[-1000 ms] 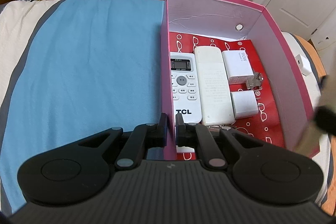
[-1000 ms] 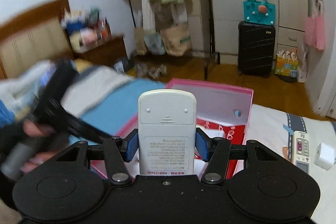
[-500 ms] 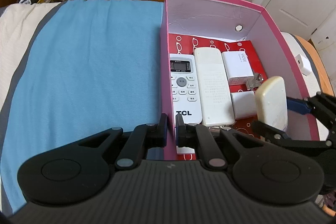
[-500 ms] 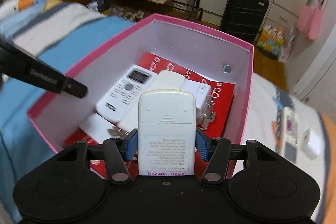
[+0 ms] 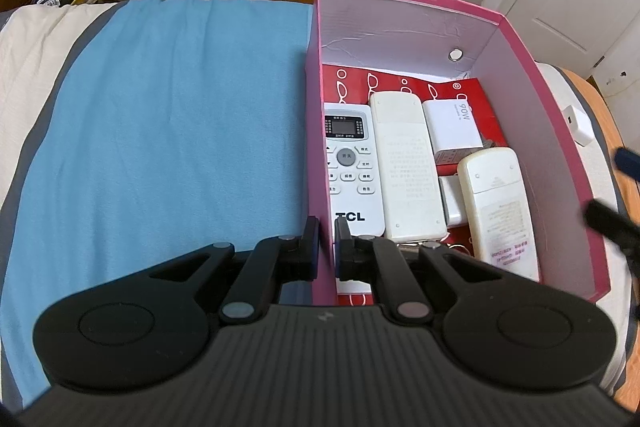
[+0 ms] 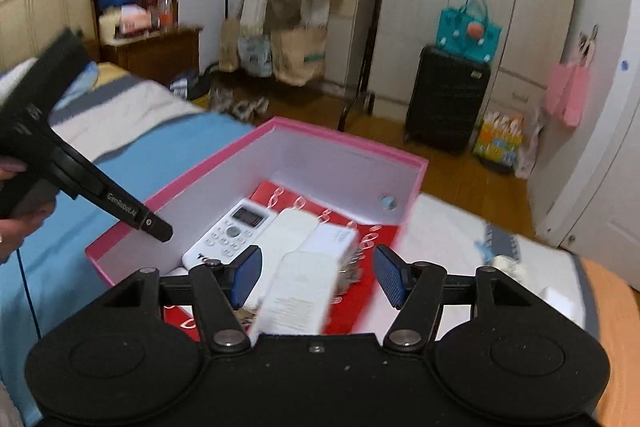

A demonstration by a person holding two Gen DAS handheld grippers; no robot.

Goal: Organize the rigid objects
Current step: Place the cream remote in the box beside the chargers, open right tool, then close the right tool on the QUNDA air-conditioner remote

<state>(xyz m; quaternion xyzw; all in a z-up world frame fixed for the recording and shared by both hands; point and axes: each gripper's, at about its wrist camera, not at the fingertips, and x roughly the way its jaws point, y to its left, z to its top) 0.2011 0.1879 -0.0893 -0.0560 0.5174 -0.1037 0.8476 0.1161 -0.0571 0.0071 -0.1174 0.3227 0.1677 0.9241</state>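
A pink box [image 5: 516, 39] stands on the bed. Inside lie a TCL remote [image 5: 350, 163], a face-down white remote [image 5: 404, 167], a 90W charger [image 5: 452, 127], a small white adapter [image 5: 450, 201] and a second face-down remote [image 5: 500, 207] by the right wall. My left gripper [image 5: 326, 247] is shut on the box's near left wall. My right gripper [image 6: 316, 277] is open above the box [image 6: 200, 183], over the released remote [image 6: 300, 291]. Its blurred fingertips [image 5: 628, 163] show at the right edge of the left wrist view.
A blue blanket [image 5: 168, 147] covers the bed left of the box. A white adapter [image 5: 576, 125] lies on the bed right of the box, and blurred white items [image 6: 508, 263] lie there too. A suitcase [image 6: 444, 99] and bags stand on the floor beyond.
My right gripper brought the face-down remote into the box, opened, let it go by the right wall and drew back upward. My left gripper stayed clamped on the box wall.
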